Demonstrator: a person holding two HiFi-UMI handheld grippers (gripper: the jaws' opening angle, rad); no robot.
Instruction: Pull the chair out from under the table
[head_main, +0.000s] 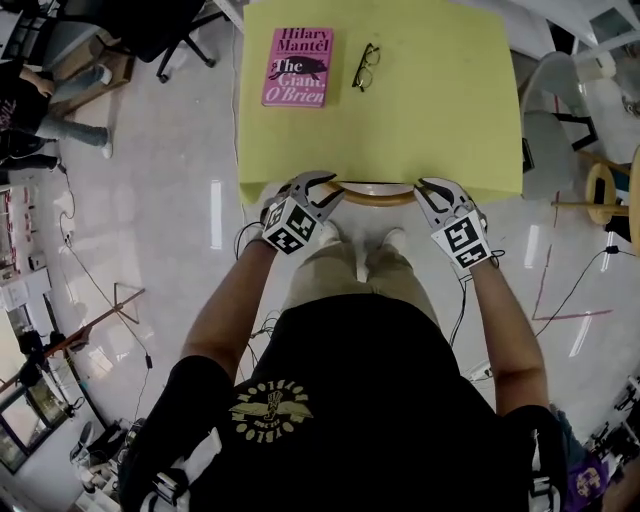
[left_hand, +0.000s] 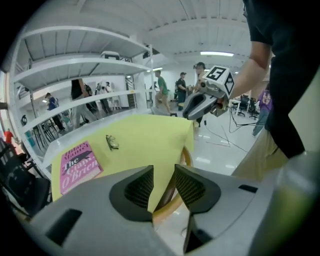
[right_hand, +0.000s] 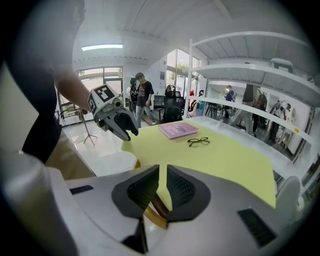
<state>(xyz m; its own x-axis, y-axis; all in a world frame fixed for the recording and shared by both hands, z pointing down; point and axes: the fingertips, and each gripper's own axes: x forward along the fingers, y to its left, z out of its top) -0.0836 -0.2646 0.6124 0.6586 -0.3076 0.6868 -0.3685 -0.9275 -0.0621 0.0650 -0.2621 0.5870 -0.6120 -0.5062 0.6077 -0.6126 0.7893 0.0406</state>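
Though tucked under yellow table (head_main: 440, 120), chair (head_main: 378, 196) shows curved tan wooden backrest rail at near edge; seat, legs hidden.
Head view: left gripper (head_main: 333, 191), right gripper (head_main: 426, 195) at rail's 2 ends, forearms angled down.
Left gripper view: jaws apart, rail seen through gap, pads not pressing.
Right gripper view: jaws together, empty, rail just below.
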